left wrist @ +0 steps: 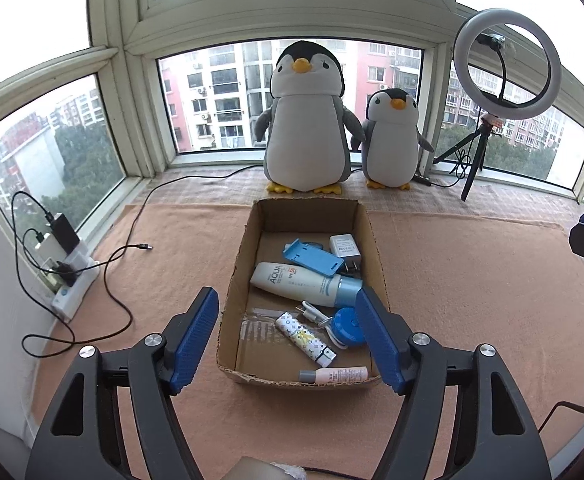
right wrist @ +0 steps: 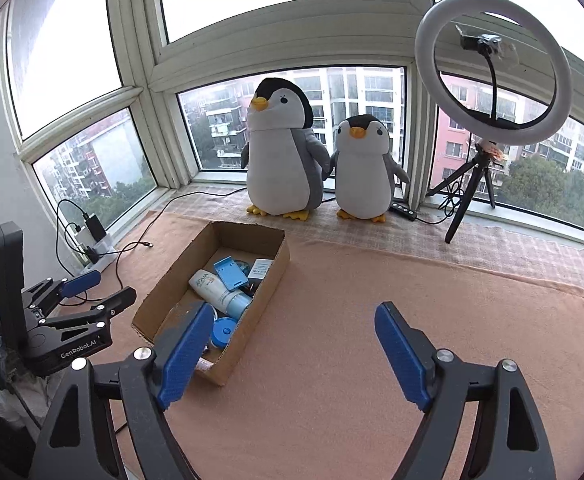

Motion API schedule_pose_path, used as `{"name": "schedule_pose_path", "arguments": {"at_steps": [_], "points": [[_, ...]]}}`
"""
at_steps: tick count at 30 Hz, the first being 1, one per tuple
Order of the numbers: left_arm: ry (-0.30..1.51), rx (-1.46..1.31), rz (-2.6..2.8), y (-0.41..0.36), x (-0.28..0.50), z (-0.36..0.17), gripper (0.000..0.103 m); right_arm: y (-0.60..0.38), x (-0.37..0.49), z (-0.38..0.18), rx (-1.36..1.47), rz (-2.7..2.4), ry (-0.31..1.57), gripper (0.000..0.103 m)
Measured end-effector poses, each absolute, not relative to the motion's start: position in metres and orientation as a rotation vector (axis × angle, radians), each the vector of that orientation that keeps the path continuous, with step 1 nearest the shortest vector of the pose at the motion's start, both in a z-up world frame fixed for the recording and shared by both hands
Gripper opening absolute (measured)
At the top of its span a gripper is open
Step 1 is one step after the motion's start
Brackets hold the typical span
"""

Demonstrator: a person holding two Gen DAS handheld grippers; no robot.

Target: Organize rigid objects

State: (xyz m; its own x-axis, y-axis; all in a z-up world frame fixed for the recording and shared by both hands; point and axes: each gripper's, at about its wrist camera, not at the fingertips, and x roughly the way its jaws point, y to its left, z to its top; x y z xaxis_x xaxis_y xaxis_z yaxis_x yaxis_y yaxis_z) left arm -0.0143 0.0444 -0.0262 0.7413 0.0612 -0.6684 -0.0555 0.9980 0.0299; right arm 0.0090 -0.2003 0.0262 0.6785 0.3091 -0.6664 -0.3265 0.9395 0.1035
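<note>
Counted: one cardboard box (left wrist: 252,240) holding seven items, namely one white AQUA bottle (left wrist: 292,282), one blue phone case (left wrist: 312,258), one white charger plug (left wrist: 344,245), one round blue case (left wrist: 346,322), one patterned tube (left wrist: 304,340), one small pink tube (left wrist: 334,375), one white cable (left wrist: 312,312); two plush penguins (left wrist: 308,120); one ring light (left wrist: 506,62).

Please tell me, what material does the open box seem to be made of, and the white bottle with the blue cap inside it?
Box: corrugated cardboard, matte brown; the ragged near edge shows torn fluting.
White bottle: probably plastic, smooth with a slight sheen and printed lettering; its pale blue cap looks like plastic too, somewhat translucent, though that is hard to confirm.
</note>
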Motion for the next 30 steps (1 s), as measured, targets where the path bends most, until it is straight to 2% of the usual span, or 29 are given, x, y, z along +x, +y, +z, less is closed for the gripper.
{"name": "schedule_pose_path", "arguments": {"at_steps": [1, 3, 30], "points": [[0.729, 0.011, 0.067, 0.043, -0.016, -0.024, 0.072, -0.203, 0.007, 0.026, -0.022, 0.344, 0.741, 0.083], [0.722, 0.021, 0.07, 0.04, -0.018, -0.021, 0.081, -0.207, 0.003, 0.026, -0.025, 0.317, 0.734, 0.085], [0.726, 0.019, 0.038, 0.024, -0.029, -0.011, 0.081, -0.222, -0.017, 0.016, -0.012, 0.188, 0.717, 0.088]]}}
